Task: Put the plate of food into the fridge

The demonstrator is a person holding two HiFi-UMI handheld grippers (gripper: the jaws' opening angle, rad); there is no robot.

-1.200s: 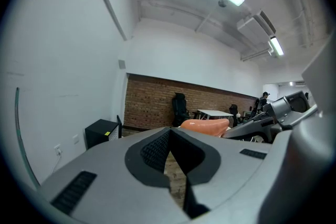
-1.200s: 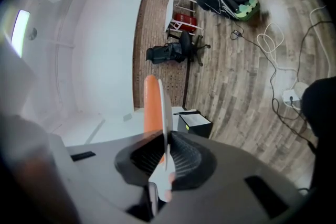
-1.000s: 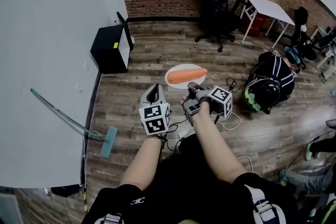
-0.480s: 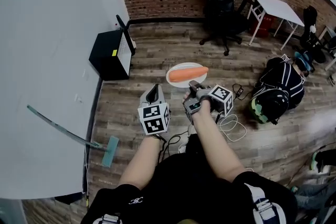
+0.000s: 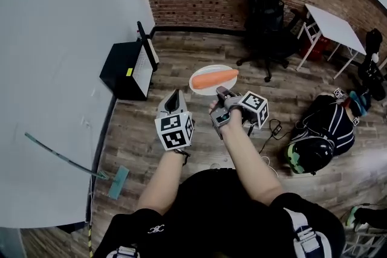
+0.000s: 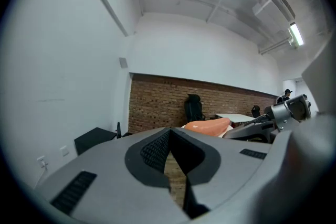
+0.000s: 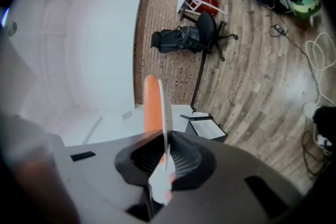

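A white plate (image 5: 199, 83) carrying an orange carrot-like food (image 5: 215, 77) hangs level above the wooden floor. My right gripper (image 5: 221, 93) is shut on the plate's near rim. In the right gripper view the plate (image 7: 164, 113) shows edge-on between the pads, with the food (image 7: 151, 105) on its left. My left gripper (image 5: 175, 97) floats beside it on the left, shut and holding nothing (image 6: 169, 134). The food (image 6: 207, 126) shows past its jaws. The black mini fridge (image 5: 124, 66) stands on the floor by the white wall, ahead and to the left, with its door (image 5: 146, 40) swung open.
A black office chair (image 5: 266, 15) and a white table (image 5: 335, 24) stand by the brick wall. A backpack (image 5: 329, 130), a green helmet (image 5: 296, 160) and cables (image 5: 269, 130) lie on the floor at the right. A long-handled squeegee (image 5: 115, 181) leans at the left wall.
The view has swung: the backpack and table slid right, and the fridge sits slightly nearer and lower. Both grippers keep their pose, the plate still held in the right one.
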